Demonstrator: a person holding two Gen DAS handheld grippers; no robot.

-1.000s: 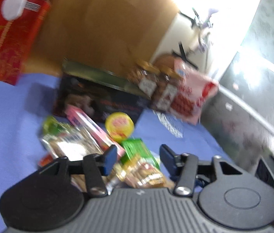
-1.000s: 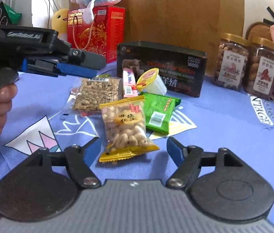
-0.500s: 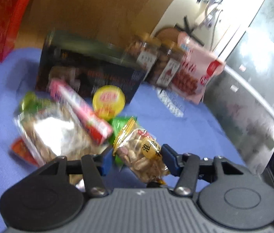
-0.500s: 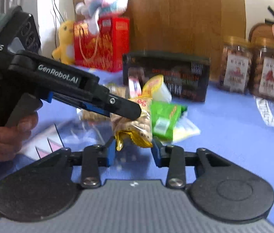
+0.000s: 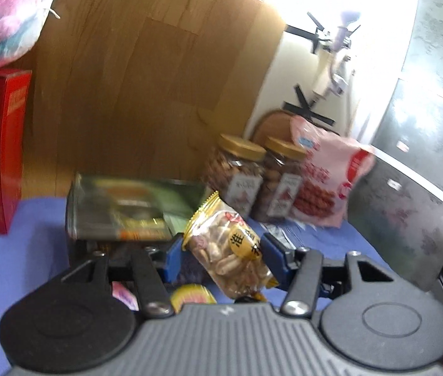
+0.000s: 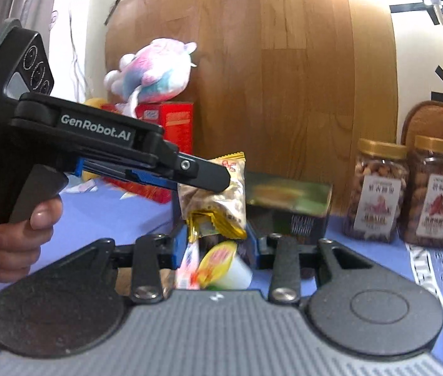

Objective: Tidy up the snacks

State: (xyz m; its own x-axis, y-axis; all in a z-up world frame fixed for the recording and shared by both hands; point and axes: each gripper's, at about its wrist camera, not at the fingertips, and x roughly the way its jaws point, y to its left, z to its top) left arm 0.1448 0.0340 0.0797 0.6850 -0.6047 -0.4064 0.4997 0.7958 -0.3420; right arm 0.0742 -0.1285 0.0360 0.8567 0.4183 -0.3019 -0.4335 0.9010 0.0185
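- The left tongs [image 5: 221, 252] were clamped on a packet of peanuts [image 5: 230, 250], blue pads pressing its two sides, and held it up off the tabletop [image 5: 33, 250].
- The right tongs [image 6: 216, 246] had just been closing: a second before they stood wide around the packet as it lay flat. In the right wrist view the packet's crimped lower end [image 6: 218, 219] hung between them, yet whether the pads truly pinched it I could not tell.
- Half a second earlier the packet sat lower, just over the other snacks; now it hung in front of the dark box [image 5: 121, 210].
- Beneath, the yellow jelly cup [image 6: 221, 264] and pink stick pack [image 6: 188, 263] remained on the tabletop.
- Further back stood two nut jars [image 6: 375, 191] beside a pink bag [image 5: 324, 188].
- I judged one snack picked and in transit, destination unclear, the rest unsorted.
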